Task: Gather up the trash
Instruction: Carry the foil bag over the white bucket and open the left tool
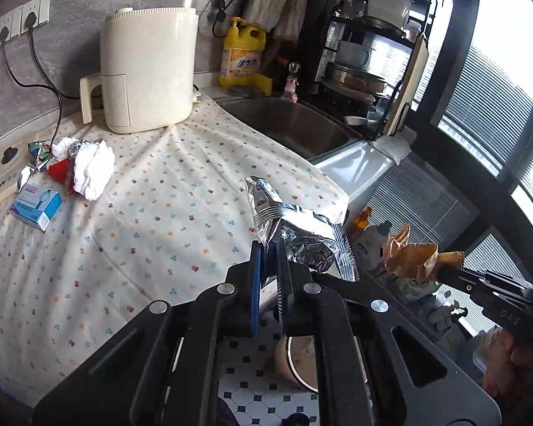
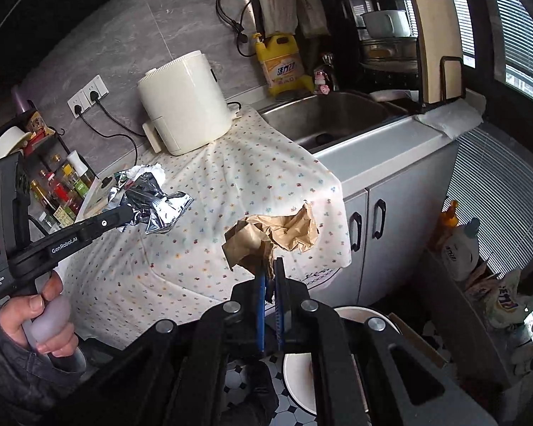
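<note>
- On the floral-cloth table (image 1: 152, 234): one heap of crumpled white tissues and wrappers (image 1: 78, 167), one small blue-and-white box (image 1: 35, 207).
- Left gripper (image 1: 270, 254) fingers pinch one crinkled silver foil bag (image 1: 295, 234).
- Right gripper (image 2: 270, 271) fingers nearly closed on one crumpled brown paper (image 2: 270, 236).

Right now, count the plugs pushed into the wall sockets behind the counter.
2. Both sit side by side in the wall sockets left of the cream air fryer: the left plug and the right plug, each with a black cord running down to the counter.
</note>
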A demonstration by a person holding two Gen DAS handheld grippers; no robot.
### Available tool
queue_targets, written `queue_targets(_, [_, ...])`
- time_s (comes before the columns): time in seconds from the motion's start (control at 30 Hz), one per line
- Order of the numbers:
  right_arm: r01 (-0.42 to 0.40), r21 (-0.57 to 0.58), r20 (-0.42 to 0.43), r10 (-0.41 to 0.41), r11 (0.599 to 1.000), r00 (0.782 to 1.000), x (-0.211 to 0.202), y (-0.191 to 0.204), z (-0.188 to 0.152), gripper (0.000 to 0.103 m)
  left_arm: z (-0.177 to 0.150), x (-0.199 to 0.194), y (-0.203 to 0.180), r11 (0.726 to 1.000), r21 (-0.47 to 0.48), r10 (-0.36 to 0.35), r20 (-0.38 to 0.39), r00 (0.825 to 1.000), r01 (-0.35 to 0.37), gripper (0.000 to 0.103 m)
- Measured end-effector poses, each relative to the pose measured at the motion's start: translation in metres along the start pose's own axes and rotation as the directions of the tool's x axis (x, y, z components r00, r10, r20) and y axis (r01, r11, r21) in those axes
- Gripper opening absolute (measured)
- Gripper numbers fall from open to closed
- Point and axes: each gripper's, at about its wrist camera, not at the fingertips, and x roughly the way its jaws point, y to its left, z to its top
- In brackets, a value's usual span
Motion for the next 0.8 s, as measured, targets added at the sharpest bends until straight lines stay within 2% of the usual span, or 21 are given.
queue_targets(0.3, [0.085, 0.099, -0.132, -0.071, 0.991, 0.989, 0.026, -0.047, -0.052, 0.011, -0.039, 0.035, -0.034, 0.997, 0.038, -0.059, -0.107, 0.993, 0.063, 0.009])
queue_targets(0.33, [0.096, 0.111, -0.15, -0.079, 0.989, 0.985, 0.027, -0.053, -0.059, 0.022, -0.042, 0.04, -0.037, 0.997, 0.039, -0.066, -0.118, 0.991, 0.071, 0.009])
queue_targets(0.37, [0.116, 0.127, -0.158, -0.096, 0.985, 0.983, 0.027, -0.059, -0.065, 0.049, -0.046, 0.045, -0.04, 0.996, 0.04, -0.073, -0.129, 0.989, 0.079, 0.009])
queue_targets(0.4, [0.135, 0.142, -0.151, -0.114, 0.981, 0.982, 0.024, -0.065, -0.07, 0.06, -0.05, 0.049, -0.044, 0.995, 0.04, -0.082, -0.139, 0.987, 0.089, 0.009])
queue_targets(0.43, [0.143, 0.149, -0.144, -0.122, 0.979, 0.982, 0.02, -0.07, -0.075, 0.066, -0.054, 0.054, -0.049, 0.994, 0.042, -0.09, -0.148, 0.985, 0.097, 0.009])
queue_targets(0.57, [0.176, 0.165, -0.15, -0.152, 0.97, 0.977, 0.003, -0.09, -0.089, 0.064, -0.066, 0.073, -0.067, 0.991, 0.053, -0.115, -0.186, 0.976, 0.127, 0.009])
queue_targets(0.7, [0.244, 0.196, -0.152, -0.217, 0.95, 0.964, -0.019, -0.112, -0.1, 0.065, -0.077, 0.091, -0.089, 0.985, 0.075, -0.137, -0.221, 0.966, 0.157, 0.009])
queue_targets(0.8, [0.286, 0.216, -0.14, -0.261, 0.934, 0.955, -0.038, -0.125, -0.104, 0.069, -0.081, 0.099, -0.105, 0.979, 0.082, -0.163, -0.248, 0.955, 0.189, 0.009])
